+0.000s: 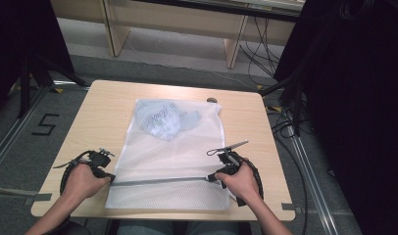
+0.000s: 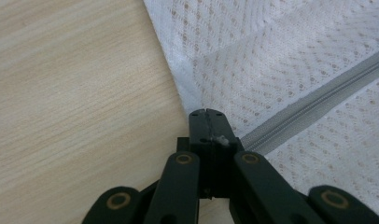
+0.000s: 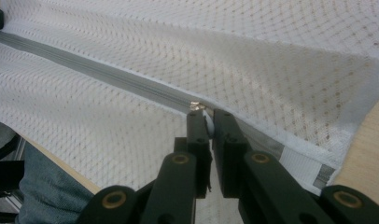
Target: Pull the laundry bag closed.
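Mesh bag [image 1: 167,161] — one; left gripper [image 2: 207,113] pinches its edge, right gripper [image 3: 206,122] clamps zipper pull [image 3: 197,106].

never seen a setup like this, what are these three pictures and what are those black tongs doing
A person sits at a wooden table with a hand-held two-jaw gripper in each hand. One picture looks down from above; the other two come from cameras riding on each gripper. On the table lies a white mesh laundry bag with pale blue clothing inside. The left gripper is shut on the bag's edge at one end of the grey zipper. The right gripper is shut on the zipper pull near the other end.
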Demonstrator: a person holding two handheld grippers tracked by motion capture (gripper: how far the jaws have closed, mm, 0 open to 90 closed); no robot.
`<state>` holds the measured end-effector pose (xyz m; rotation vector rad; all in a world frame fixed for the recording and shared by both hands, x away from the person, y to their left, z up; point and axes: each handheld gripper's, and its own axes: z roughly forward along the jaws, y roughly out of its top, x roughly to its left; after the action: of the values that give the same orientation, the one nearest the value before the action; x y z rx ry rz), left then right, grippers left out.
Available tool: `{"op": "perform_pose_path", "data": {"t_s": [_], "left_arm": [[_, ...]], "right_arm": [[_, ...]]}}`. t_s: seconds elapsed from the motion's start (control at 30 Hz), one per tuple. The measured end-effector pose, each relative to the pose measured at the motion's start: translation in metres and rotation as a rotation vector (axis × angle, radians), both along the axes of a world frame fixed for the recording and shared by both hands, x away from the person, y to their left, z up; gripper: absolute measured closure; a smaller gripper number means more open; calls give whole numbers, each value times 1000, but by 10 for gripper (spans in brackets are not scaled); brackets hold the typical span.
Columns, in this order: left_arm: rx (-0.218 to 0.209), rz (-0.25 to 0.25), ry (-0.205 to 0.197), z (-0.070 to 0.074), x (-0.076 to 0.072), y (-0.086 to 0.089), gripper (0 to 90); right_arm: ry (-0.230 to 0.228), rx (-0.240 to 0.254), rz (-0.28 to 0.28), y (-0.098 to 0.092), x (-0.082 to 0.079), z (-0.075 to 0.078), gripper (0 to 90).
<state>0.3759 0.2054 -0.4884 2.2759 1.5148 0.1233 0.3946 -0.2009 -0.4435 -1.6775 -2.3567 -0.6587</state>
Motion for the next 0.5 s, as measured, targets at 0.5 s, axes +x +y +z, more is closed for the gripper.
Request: {"op": "perform_pose_path", "data": {"t_s": [0.5], "left_arm": [[6, -8, 1, 0, 0, 0, 897]], "right_arm": [[-11, -14, -33, -11, -1, 3, 865]]}}
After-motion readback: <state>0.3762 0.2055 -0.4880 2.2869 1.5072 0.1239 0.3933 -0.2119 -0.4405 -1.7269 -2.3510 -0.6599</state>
